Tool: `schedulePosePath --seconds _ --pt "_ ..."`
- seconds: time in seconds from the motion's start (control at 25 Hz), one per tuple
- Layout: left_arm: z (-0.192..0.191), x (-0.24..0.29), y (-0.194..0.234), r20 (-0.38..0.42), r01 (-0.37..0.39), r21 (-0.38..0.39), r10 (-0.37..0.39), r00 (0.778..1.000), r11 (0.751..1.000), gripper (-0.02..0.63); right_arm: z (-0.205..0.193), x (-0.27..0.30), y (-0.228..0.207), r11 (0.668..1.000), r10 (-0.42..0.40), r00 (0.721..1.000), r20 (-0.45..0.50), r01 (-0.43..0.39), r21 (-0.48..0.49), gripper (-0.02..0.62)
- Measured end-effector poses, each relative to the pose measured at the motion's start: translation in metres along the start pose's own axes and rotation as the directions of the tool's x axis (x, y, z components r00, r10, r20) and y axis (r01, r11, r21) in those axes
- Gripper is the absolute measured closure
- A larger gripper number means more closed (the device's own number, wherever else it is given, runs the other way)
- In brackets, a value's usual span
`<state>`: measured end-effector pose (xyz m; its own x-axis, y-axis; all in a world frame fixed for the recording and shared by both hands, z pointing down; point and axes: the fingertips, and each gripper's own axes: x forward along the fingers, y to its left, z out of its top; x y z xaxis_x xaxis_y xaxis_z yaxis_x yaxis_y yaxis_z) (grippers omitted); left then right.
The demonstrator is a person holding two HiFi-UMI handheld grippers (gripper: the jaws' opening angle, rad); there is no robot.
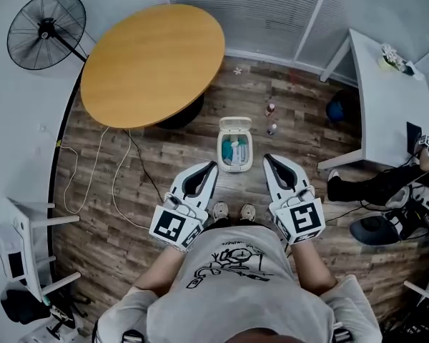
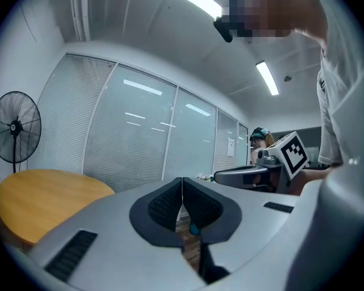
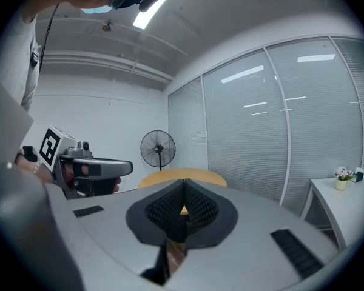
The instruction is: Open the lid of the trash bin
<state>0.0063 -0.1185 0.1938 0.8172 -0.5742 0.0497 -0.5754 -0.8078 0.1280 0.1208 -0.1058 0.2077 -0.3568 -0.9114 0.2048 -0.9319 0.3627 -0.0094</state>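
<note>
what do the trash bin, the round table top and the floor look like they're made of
Trash bin: probably plastic. It is white and smooth, with rounded moulded edges.
Table top: wood or wood-look laminate, I can't tell which. It is honey-coloured with faint, even grain and a satin look.
Floor: brown-grey planks with visible board seams and streaky grain, fairly matte. It could be wood, laminate or vinyl.

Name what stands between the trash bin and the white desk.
What look like two small bottles on the wood floor, in the head view.
</note>
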Motion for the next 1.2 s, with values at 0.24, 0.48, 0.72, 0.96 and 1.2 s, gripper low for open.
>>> schedulePosePath --seconds 0.24,0.48,0.72,0.96,1.2 --pt "0.026 -0.008 -0.007 0.030 0.009 0.010 -0.009 1.000 1.000 0.584 0.034 -0.018 0.009 1.000 0.009 0.999 0.047 -0.009 -0.013 0.586" --pt "0.042 -0.017 -0.014 0.035 0.018 0.014 -0.018 0.999 1.000 0.584 0.054 -0.031 0.018 1.000 0.015 0.997 0.072 -0.014 -0.014 0.588" --pt "0.060 -0.036 -0.009 0.057 0.001 0.021 -0.002 0.998 1.000 0.584 0.074 -0.040 0.033 0.999 0.010 0.995 0.103 -0.005 -0.042 0.588" --pt "0.068 -0.043 -0.011 0.065 0.003 0.020 -0.004 0.998 1.000 0.584 0.083 -0.046 0.037 0.999 0.007 0.994 0.112 -0.003 -0.035 0.588" --pt "0.066 -0.035 -0.016 0.065 0.018 0.017 -0.019 0.998 1.000 0.584 0.082 -0.047 0.031 0.998 -0.005 0.993 0.116 0.013 -0.068 0.589"
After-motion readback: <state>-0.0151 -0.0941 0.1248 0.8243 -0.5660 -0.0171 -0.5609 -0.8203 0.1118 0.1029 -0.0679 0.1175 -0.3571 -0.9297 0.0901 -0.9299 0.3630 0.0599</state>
